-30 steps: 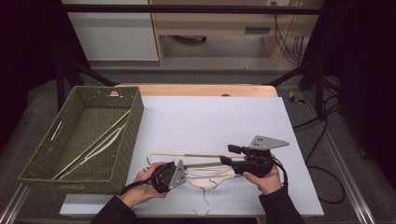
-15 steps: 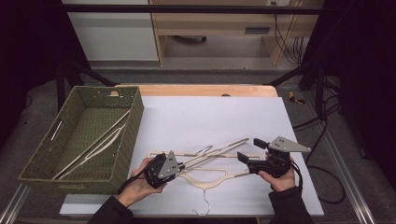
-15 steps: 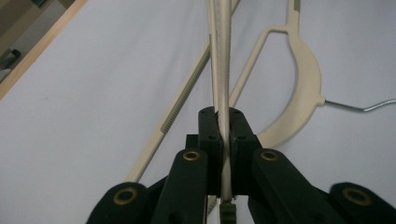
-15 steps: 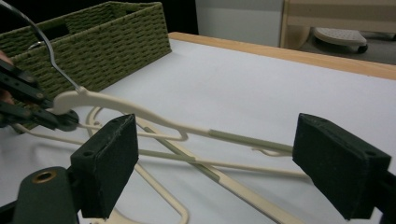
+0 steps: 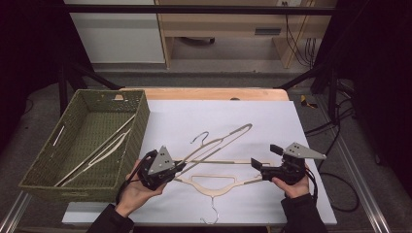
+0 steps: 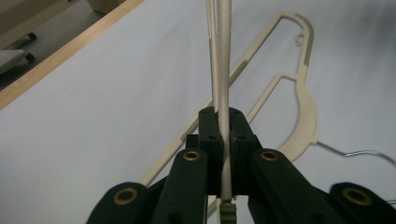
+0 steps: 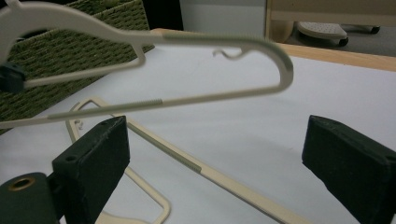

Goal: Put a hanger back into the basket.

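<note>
One cream hanger is held up off the white table by the left gripper, its long axis running from that gripper, near the table's front-left part, up and away toward the middle of the table — the hook is seen midway along it. In the left gripper view the jaws are closed tight on one thin bar of this lifted hanger, which runs straight out from between them. A second hanger lies flat near the front edge, its long axis roughly parallel to that edge, its wire hook pointing toward the person.

The right gripper is held at the flat hanger's right end, and is the nearer tool to it; whether it touches the hanger cannot be told. In the right gripper view its jaws are spread wide with nothing between them; a bar of the flat hanger passes below the gap, and the lifted one crosses above.

Beside the table's left edge stands a green woven basket, with other hangers already lying in it — the lifted hanger is judged to be bound there, the left hand being the nearer.
</note>
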### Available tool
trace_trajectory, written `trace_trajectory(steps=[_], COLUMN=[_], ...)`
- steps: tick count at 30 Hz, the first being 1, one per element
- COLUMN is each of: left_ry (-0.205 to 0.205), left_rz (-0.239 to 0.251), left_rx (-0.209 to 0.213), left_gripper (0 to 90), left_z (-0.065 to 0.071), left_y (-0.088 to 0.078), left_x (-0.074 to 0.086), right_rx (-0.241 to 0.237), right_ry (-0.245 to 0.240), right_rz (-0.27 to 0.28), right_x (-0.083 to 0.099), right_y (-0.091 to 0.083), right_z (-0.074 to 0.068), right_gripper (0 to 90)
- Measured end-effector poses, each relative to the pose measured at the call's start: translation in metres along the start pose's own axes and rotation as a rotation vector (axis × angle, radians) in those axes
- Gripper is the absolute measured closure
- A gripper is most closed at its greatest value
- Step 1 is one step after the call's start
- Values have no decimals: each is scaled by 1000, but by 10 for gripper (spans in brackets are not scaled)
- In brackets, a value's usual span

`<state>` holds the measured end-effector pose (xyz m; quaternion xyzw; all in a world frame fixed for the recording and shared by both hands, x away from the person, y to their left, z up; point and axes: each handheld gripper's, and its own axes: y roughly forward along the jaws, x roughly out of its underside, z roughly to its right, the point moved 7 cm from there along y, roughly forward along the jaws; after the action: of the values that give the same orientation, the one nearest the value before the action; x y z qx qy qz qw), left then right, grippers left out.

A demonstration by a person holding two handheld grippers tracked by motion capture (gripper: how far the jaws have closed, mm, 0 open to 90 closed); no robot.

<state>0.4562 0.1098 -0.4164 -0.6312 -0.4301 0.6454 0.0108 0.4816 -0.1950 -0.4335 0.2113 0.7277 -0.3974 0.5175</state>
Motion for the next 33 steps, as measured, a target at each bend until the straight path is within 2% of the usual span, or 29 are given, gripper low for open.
trace_trajectory(steps=[2,9,14,19,24,26,31,33], left_ry=[-29,-52,-34,-32,-29,-30,-59,-58], left_rz=[26,85,106,120,109,108,117,120], left_rx=[4,-12,-24,-34,-81,-86,-117,-133], left_gripper=[866,865,865,865,865,865,865,865], left_z=[-2,-14,-24,-40,-64,-67,-91,-100], left_y=[-8,-32,-50,-69,-92,-94,-115,-124], left_x=[-6,-32,-48,-60,-62,-62,-54,-50], right_rx=[6,14,12,13,9,9,11,15], right_ry=[3,8,10,9,-4,1,0,-10], right_rz=[1,-2,-2,3,1,0,0,2], right_x=[0,2,3,2,2,2,2,2], right_y=[0,0,1,1,-1,-1,-1,-1], right_z=[1,3,4,3,4,4,4,4], right_gripper=[74,57,54,51,51,49,47,47])
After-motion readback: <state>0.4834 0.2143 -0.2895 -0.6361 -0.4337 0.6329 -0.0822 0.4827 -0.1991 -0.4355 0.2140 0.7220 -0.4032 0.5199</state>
